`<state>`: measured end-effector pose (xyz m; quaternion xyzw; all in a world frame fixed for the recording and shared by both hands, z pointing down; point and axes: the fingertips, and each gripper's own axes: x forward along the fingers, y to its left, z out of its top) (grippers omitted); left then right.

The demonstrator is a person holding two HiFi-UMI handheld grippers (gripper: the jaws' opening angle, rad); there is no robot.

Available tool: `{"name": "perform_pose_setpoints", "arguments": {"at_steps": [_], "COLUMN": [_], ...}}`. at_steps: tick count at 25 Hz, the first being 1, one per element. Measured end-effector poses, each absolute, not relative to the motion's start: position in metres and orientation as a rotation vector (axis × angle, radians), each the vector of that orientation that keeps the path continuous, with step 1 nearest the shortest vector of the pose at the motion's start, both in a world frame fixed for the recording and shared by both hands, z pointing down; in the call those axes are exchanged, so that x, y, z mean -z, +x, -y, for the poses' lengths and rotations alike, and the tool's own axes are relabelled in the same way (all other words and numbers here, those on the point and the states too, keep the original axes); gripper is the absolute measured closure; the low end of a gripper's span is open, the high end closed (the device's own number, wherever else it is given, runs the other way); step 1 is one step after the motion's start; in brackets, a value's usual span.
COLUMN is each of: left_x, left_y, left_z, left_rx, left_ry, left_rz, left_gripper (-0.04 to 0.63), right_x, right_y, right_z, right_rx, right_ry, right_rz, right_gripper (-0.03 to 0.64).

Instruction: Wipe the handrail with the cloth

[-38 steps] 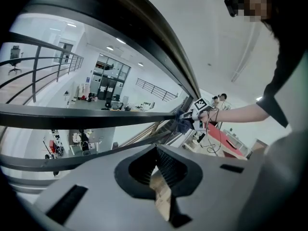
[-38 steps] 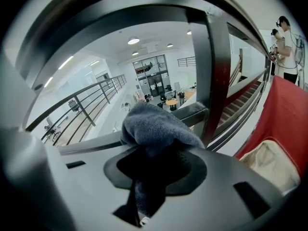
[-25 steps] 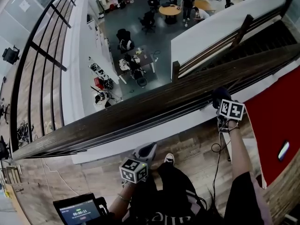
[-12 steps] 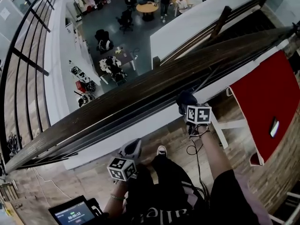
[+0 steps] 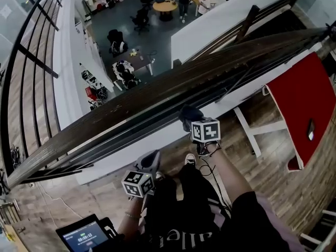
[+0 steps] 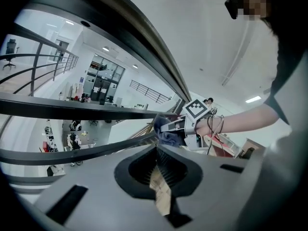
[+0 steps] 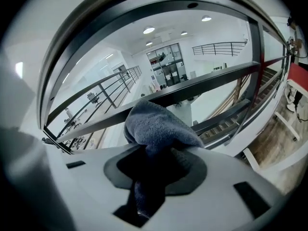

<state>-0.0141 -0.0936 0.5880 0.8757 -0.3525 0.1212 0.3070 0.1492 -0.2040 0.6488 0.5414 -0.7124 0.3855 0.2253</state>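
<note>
The dark wooden handrail (image 5: 121, 117) runs diagonally from lower left to upper right in the head view. My right gripper (image 5: 191, 121) is shut on a bunched grey-blue cloth (image 5: 189, 112) and presses it against the rail's near side, about mid-length. In the right gripper view the cloth (image 7: 156, 126) bulges out of the right gripper (image 7: 154, 146), under the handrail (image 7: 144, 13). My left gripper (image 5: 149, 160) hangs lower, below the rail and apart from it. In its own view the left gripper (image 6: 156, 148) is shut on nothing, and the cloth (image 6: 166, 131) shows ahead under the handrail (image 6: 120, 23).
Horizontal metal bars (image 7: 202, 88) run under the rail. Beyond it is a drop to an office floor with desks (image 5: 134, 62). A red panel (image 5: 302, 104) on a white frame stands at the right. A tablet (image 5: 84, 236) sits at lower left. A cable (image 5: 210, 175) trails from the right gripper.
My right gripper has slid the cloth leftward along the handrail, from the right part toward the middle. The left gripper stays low beneath the rail.
</note>
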Motion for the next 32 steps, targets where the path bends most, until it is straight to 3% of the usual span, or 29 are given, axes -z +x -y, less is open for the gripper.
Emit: {"name": "perform_pose_setpoints", "arguments": {"at_steps": [23,32], "left_x": [-0.647,-0.676], "left_y": [-0.21,-0.268], "left_z": [0.067,0.048], "left_rx": [-0.233,-0.222], "left_ry": [2.177,2.12], "left_rz": [1.114,1.21], "left_gripper": [0.594,0.594], "right_x": [-0.738,-0.778], "right_y": [-0.174,-0.258], "right_z": [0.172,0.173], "right_rx": [-1.005,-0.915], "right_ry": [1.027,0.912], "right_rz": [2.026,2.06], "right_gripper": [0.512,0.512]}}
